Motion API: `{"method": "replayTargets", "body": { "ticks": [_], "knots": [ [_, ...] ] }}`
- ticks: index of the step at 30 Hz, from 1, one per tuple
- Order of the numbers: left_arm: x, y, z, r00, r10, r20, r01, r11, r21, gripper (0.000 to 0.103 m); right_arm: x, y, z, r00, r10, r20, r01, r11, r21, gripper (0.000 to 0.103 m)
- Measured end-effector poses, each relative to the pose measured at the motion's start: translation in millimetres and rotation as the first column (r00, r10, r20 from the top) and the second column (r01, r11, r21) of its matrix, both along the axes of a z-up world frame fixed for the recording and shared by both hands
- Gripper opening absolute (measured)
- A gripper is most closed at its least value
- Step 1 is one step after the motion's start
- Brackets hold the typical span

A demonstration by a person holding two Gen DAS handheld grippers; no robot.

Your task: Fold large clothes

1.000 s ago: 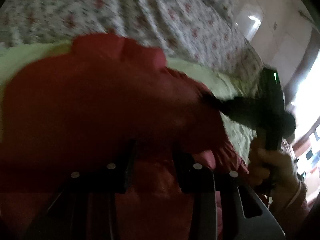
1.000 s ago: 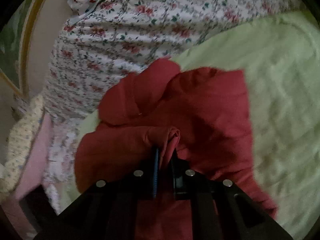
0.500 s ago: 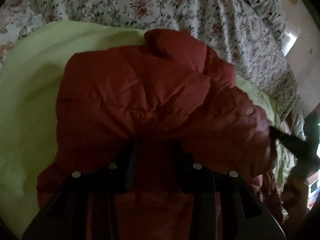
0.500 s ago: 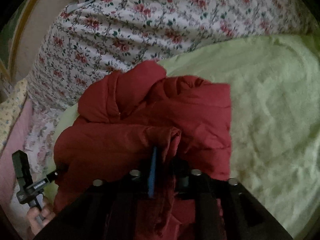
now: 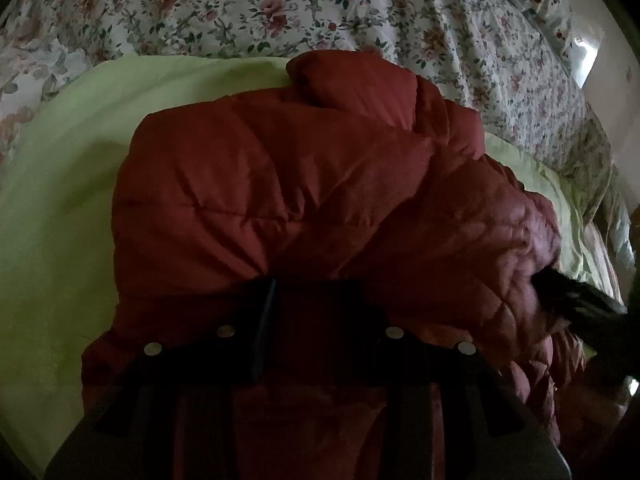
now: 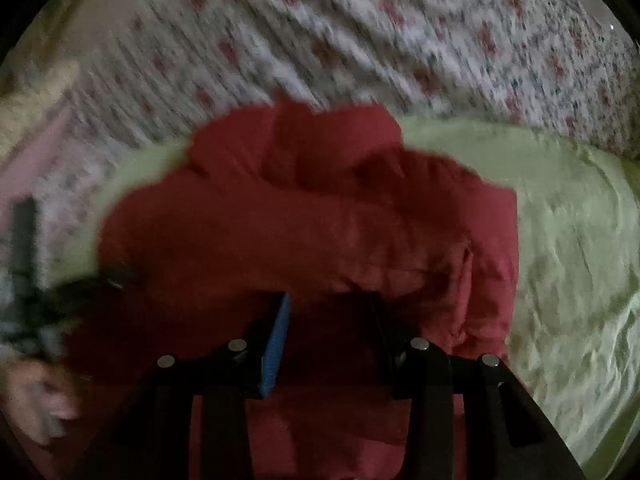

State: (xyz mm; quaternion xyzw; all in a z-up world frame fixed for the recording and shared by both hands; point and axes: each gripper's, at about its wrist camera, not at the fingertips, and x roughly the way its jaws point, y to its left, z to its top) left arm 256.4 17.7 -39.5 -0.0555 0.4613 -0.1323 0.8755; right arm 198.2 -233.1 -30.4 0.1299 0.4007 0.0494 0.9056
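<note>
A red quilted jacket (image 5: 280, 184) is seen lying bunched on a light green sheet (image 5: 56, 208), which is spread over a floral bedspread (image 5: 248, 12) on the bed. The hood or collar end is pointed toward the far side, at the edge where green sheet meets floral cover. The body is folded over itself into a puffy mound, with the quilted lining exposed on the right in the left wrist view.

Left tongs (image 5: 318, 300): the fingers are set apart, a wide gap between them, jacket fabric seen under and ahead of the tips. No fabric is seen pinched between them. The tips are tucked at the underside of the mound's near fold.

Right tongs (image 6: 328, 312): the fingers are spread as well, a blue pad (image 6: 276, 344) visible on the inner face of the left finger. Red fabric fills the gap, but no pinch is seen; the frame is motion-blurred, so contact with the pads cannot be confirmed.

In the left wrist view the right tongs are seen as a dark shape at the jacket's right edge, pressed against the quilted lining. In the right wrist view the left tongs and the hand (image 6: 36, 396) holding them are seen blurred at the jacket's left edge
</note>
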Motion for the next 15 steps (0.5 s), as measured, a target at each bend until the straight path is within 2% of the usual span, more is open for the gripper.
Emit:
{"method": "replayTargets", "body": {
  "ticks": [1,3,8,11,15],
  "knots": [
    [-1,1,1,1.0,-0.005,-0.002,0.005,1.0,0.001,0.033,3,-2,-11,0.999,-0.019,-0.03,0.018,0.999,-0.027,0.04],
    [-3,2,5,1.0,-0.024,-0.012,0.024,1.0,0.0,0.033,7,-10,-28,0.998,-0.031,-0.058,0.03,0.999,-0.012,0.04],
    [-12,12,18,1.0,-0.006,0.03,0.006,1.0,0.014,0.033,7,-13,-33,0.997,-0.032,-0.073,0.031,0.999,-0.012,0.04],
    [-7,20,7,1.0,0.002,-0.006,-0.002,1.0,0.001,0.033,6,-13,-34,0.997,-0.032,-0.069,0.032,1.0,-0.001,0.04],
    [-6,13,-7,1.0,-0.007,-0.01,0.007,0.999,0.034,0.033,5,-13,-37,0.997,-0.026,-0.07,0.028,0.999,0.022,0.04]
  ]
}}
